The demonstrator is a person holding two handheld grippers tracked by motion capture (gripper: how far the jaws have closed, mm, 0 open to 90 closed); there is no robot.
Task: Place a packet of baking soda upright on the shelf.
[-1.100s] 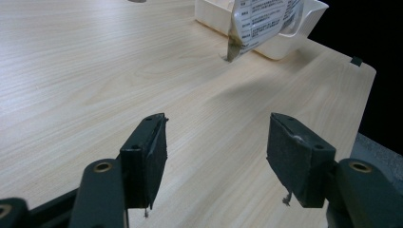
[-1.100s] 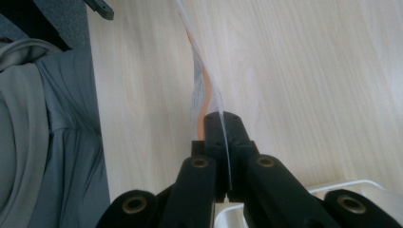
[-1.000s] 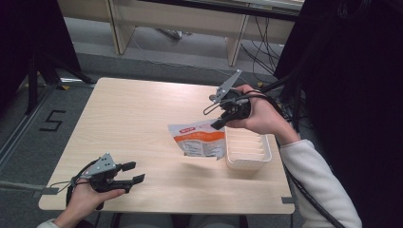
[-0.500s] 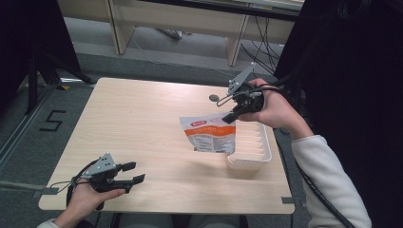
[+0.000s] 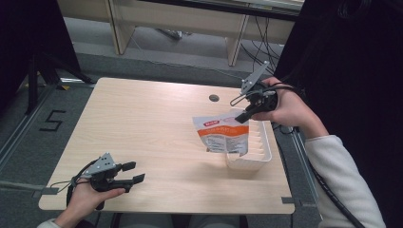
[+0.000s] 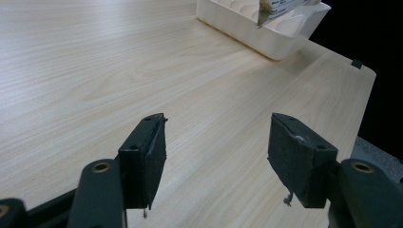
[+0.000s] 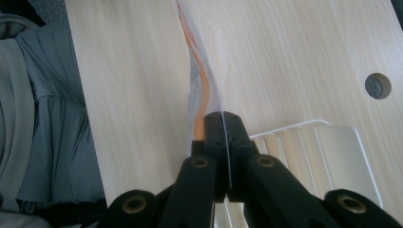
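Right gripper (image 5: 241,115) is pinching the top edge of the orange-and-white pouch (image 5: 222,135), hanging over the white tray (image 5: 263,151); judging it best lowered slowly, kept centred between tray walls; left gripper (image 5: 133,172) is resting spread, well apart.

Even overhead light, pale glare on the table (image 5: 157,123), dark surroundings, soft blurred close-ups
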